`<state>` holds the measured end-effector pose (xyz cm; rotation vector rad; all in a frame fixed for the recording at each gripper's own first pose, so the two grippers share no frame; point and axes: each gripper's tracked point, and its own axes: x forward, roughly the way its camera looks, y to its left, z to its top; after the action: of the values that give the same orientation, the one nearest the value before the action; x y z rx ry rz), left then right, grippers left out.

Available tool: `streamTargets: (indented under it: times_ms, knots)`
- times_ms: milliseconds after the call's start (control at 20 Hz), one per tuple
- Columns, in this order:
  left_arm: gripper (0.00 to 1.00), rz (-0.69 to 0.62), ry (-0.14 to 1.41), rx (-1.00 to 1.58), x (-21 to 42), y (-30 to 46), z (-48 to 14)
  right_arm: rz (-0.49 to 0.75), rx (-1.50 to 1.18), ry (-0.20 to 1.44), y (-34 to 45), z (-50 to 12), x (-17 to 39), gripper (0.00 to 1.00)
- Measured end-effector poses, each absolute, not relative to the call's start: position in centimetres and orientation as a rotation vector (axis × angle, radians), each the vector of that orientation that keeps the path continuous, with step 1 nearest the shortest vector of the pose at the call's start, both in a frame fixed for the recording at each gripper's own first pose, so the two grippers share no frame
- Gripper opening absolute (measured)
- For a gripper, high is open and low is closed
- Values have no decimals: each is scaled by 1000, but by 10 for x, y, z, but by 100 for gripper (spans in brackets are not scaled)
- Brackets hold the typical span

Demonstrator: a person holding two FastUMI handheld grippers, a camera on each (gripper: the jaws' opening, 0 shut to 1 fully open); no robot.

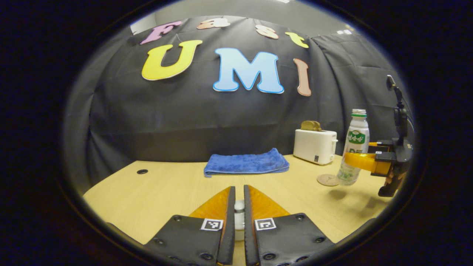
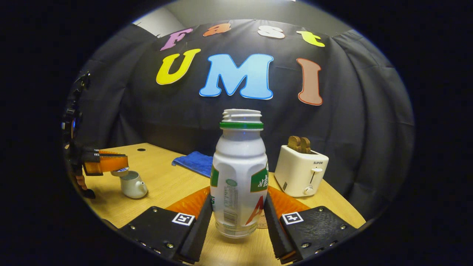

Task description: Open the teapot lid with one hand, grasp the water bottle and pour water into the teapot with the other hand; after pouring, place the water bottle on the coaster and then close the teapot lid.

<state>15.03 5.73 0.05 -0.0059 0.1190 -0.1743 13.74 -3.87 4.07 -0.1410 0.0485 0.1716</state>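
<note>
In the right gripper view my right gripper (image 2: 238, 199) is shut on the white, capless water bottle (image 2: 239, 166), which stands upright. The left gripper view shows that bottle (image 1: 355, 144) hanging a little above the table, next to the round coaster (image 1: 327, 180), with the right gripper (image 1: 364, 161) clamped on its body. My left gripper (image 1: 239, 189) is nearly closed on a small white piece, the teapot lid (image 1: 239, 212). In the right gripper view the left gripper (image 2: 111, 163) holds that lid (image 2: 120, 171) just above the pale teapot (image 2: 132, 184) at the table's left.
A white toaster (image 1: 315, 146) with bread in it stands at the back right, also seen as the toaster (image 2: 301, 170) behind the bottle. A folded blue towel (image 1: 246, 163) lies at the back middle. A cable hole (image 1: 142, 171) marks the wooden table (image 1: 162, 195).
</note>
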Motion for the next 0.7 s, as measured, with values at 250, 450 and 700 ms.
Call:
streamTargets:
  times_ms: [250,450,700]
  knots:
    - [13,-168,105,36,163,54,-1,158,-134,60,-43,36,138,71]
    - [22,-153,128,50,169,59,-13,145,-135,77,-47,31,141,71]
    - [22,-152,151,33,174,59,-25,111,-139,77,-58,30,144,71]
